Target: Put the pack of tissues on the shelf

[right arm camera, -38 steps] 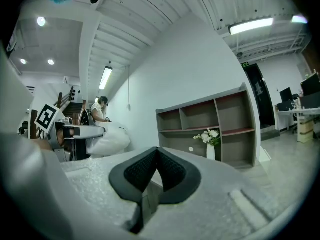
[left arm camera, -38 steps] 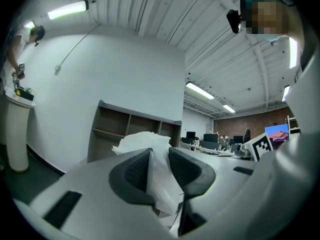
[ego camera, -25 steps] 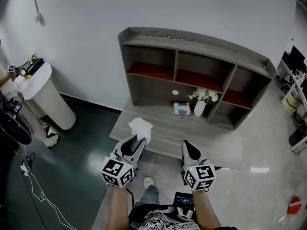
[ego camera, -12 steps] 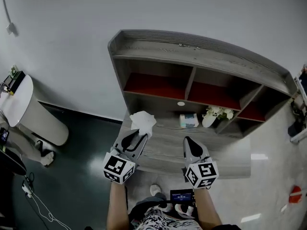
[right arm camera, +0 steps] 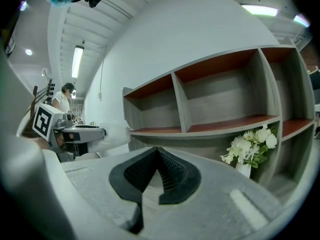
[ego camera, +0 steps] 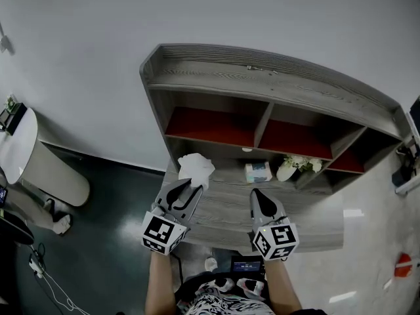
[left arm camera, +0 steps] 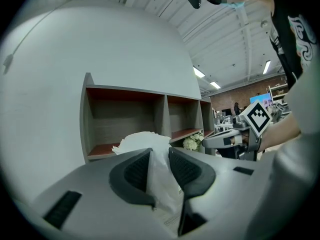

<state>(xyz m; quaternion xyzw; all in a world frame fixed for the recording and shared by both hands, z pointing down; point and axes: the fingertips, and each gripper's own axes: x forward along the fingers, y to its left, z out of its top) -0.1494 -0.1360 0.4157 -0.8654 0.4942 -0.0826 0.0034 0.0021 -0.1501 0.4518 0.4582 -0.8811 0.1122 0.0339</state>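
Observation:
My left gripper [ego camera: 190,186] is shut on a white, crumpled pack of tissues [ego camera: 195,170], which sticks up past the fingertips in front of the grey shelf unit [ego camera: 262,90]. In the left gripper view the pack [left arm camera: 142,143] is pinched between the two dark pads of the left gripper [left arm camera: 159,151], level with the lower left compartment. My right gripper [ego camera: 256,193] hovers over the unit's low front ledge, to the right of the left one. In its own view the right gripper [right arm camera: 158,151] has its jaws together with nothing between them.
The shelf unit has red-floored upper compartments. A small tissue box [ego camera: 258,171] and a white vase of flowers [ego camera: 298,165] stand in the lower middle compartment. A white round-topped stand [ego camera: 26,156] is on the dark floor at the left. A person [right arm camera: 65,96] stands far off.
The head view has closed in on the shelf unit, which now fills more of the frame. Both grippers sit nearer the ledge, and the left one keeps its hold on the pack.

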